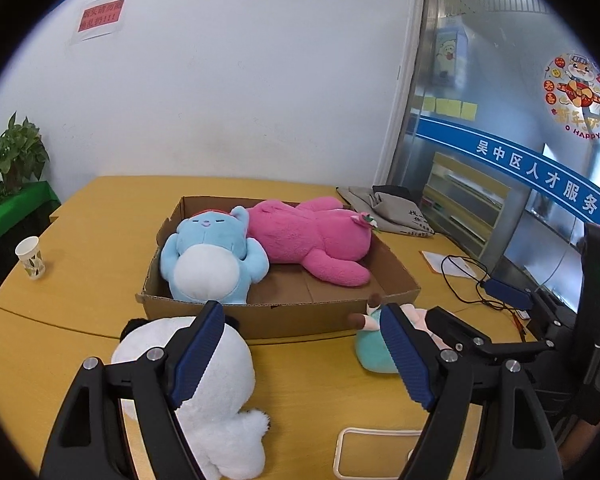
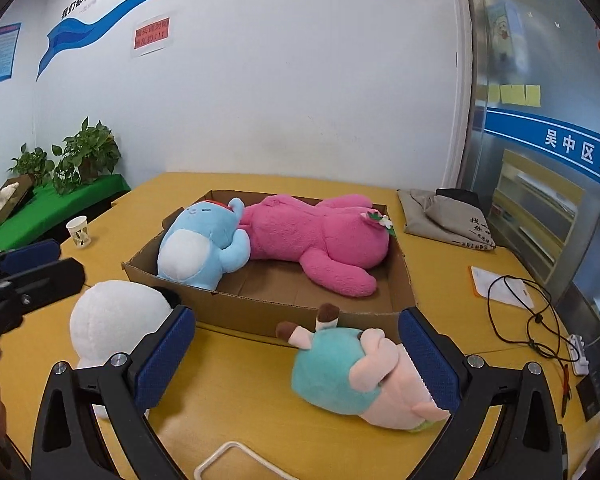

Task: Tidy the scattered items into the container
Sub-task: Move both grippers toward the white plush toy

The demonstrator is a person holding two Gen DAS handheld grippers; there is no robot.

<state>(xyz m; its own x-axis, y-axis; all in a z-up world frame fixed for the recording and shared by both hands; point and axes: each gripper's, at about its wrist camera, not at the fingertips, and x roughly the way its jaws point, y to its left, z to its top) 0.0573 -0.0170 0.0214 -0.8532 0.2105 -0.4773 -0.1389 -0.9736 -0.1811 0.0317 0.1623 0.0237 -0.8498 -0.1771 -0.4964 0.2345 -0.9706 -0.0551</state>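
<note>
A shallow cardboard box (image 1: 260,316) (image 2: 256,312) sits mid-table and holds a blue plush (image 1: 208,260) (image 2: 204,248) and a pink plush (image 1: 316,236) (image 2: 320,236). A white panda plush (image 1: 216,396) (image 2: 116,320) lies on the table in front of the box's left end. A teal and pink pig plush (image 2: 356,376) (image 1: 374,350) lies in front of its right end. My left gripper (image 1: 300,356) is open and empty, its left finger over the panda. My right gripper (image 2: 296,360) is open and empty, with the pig beside its right finger.
A paper cup (image 1: 30,258) (image 2: 79,231) stands at the table's left. A grey cloth bag (image 1: 396,210) (image 2: 448,216) lies at the back right. Cables and a power strip (image 2: 578,354) lie at the right edge. A white handle loop (image 1: 376,452) lies near me. Potted plants (image 2: 88,156) stand left.
</note>
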